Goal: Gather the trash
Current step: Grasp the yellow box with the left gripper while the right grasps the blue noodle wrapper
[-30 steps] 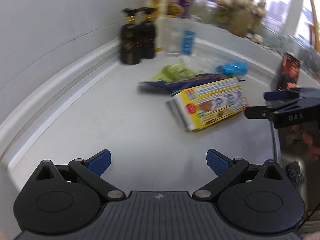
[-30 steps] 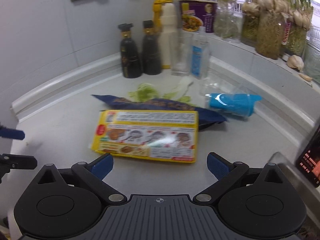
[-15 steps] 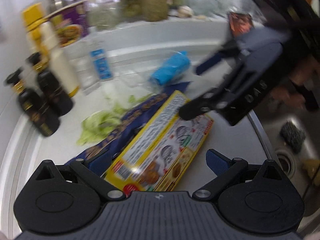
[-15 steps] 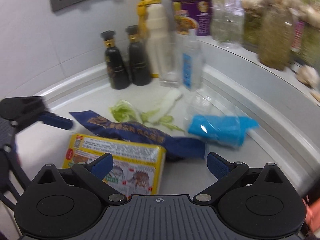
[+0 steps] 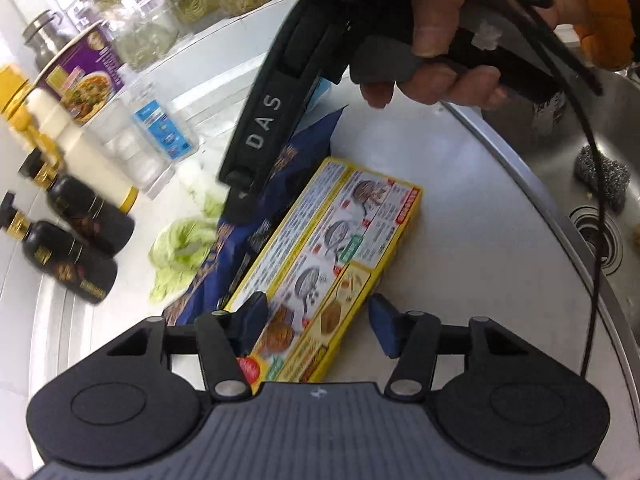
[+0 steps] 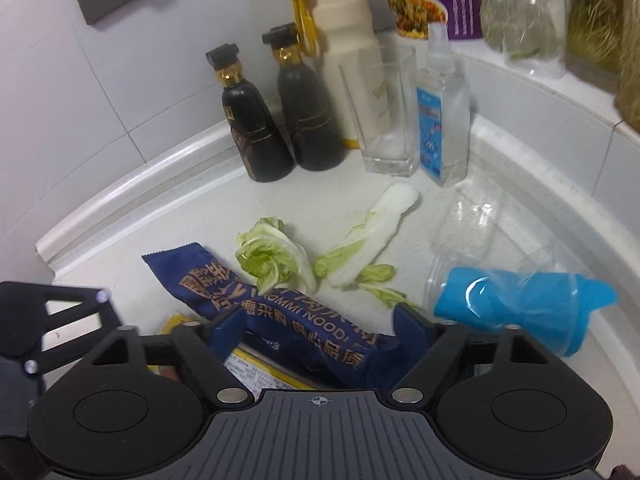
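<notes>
A yellow carton (image 5: 332, 264) lies on the grey counter with a dark blue noodle wrapper (image 6: 280, 312) across its far side. My left gripper (image 5: 320, 320) is open, its fingers on either side of the carton's near end. My right gripper (image 6: 324, 328) is open, its fingers on either side of the wrapper; its body (image 5: 272, 120) reaches in from above in the left wrist view. Cabbage scraps (image 6: 276, 256), a white stalk (image 6: 376, 232) and a crumpled clear bag with blue plastic (image 6: 516, 304) lie beyond.
Two dark sauce bottles (image 6: 256, 132), a cream flask (image 6: 348, 48), a glass (image 6: 384, 120) and a clear spray bottle (image 6: 440, 116) stand along the back wall. A steel sink (image 5: 592, 184) with a scourer (image 5: 600, 176) is right of the carton.
Both grippers have moved forward and down over the trash. The left now straddles the carton, the right straddles the wrapper. Both sets of fingers have narrowed but remain open.
</notes>
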A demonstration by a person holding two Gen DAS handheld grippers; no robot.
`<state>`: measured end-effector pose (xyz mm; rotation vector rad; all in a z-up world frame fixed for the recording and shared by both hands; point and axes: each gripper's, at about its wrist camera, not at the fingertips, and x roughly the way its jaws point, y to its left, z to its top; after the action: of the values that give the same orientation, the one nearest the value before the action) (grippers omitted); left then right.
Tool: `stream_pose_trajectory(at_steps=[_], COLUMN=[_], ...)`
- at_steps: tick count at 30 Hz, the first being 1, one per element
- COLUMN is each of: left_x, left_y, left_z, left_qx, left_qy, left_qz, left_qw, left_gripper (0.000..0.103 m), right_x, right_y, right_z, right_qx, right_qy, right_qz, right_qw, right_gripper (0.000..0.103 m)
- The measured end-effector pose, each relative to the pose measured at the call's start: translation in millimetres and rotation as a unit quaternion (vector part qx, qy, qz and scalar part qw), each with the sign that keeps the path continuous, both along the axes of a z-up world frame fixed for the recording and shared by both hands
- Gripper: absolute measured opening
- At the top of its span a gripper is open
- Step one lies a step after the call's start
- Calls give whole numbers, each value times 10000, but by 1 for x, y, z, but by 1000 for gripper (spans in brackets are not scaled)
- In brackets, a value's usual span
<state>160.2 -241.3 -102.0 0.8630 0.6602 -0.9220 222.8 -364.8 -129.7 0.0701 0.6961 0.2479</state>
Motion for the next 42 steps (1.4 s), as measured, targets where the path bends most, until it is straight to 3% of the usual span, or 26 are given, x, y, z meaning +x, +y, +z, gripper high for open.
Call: stream_pose_trajectory(at_steps=[3, 8, 11, 12, 18, 24, 27, 34, 37, 40, 42], left_x=[-1, 6, 9, 10, 15, 21, 24, 35, 42, 52, 53], left_y=[14, 32, 37, 36, 18, -4, -20, -45, -53, -53, -48], left_z=[2, 7, 14, 15, 13, 7, -2, 0, -3, -5, -5], left_qx=[-22, -180, -360, -390, -312, -140, 244, 335, 325, 141, 44], left_qy=[55, 213, 275, 257, 143, 427, 389, 593, 718, 1042, 1036], left_qz=[284, 639, 605, 580, 399, 42, -221, -502, -504, -207, -1], left_qw=[9996, 9976, 9971, 9972, 9986, 9990, 9987, 9964, 9956, 9942, 9946], left_gripper=[44, 46, 65, 72, 77, 82, 88, 90, 96, 95, 94], right_x=[-1, -11, -18, -21, -38, -67, -81, -108, -110, -111, -112], right_y=[4, 7, 5, 4, -4, -4, -9, -17, -19, -18, -18], right_z=[-5, -6, -3, -2, 0, 13, 20, 25, 24, 24, 25], right_qx=[-36, -206, -254, -269, -236, -363, -147, 203, 308, 302, 344], right_qy=[22, -4, -3, 0, 65, -156, -243, -313, -217, -211, -232], right_qz=[-28, -301, -532, -632, -1078, -1369, -1534, -1773, -1826, -1862, -1897], right_qw=[10000, 9993, 9983, 9976, 9939, 9898, 9878, 9835, 9825, 9818, 9810], right_gripper=[63, 41, 31, 30, 29, 27, 25, 24, 24, 24, 24])
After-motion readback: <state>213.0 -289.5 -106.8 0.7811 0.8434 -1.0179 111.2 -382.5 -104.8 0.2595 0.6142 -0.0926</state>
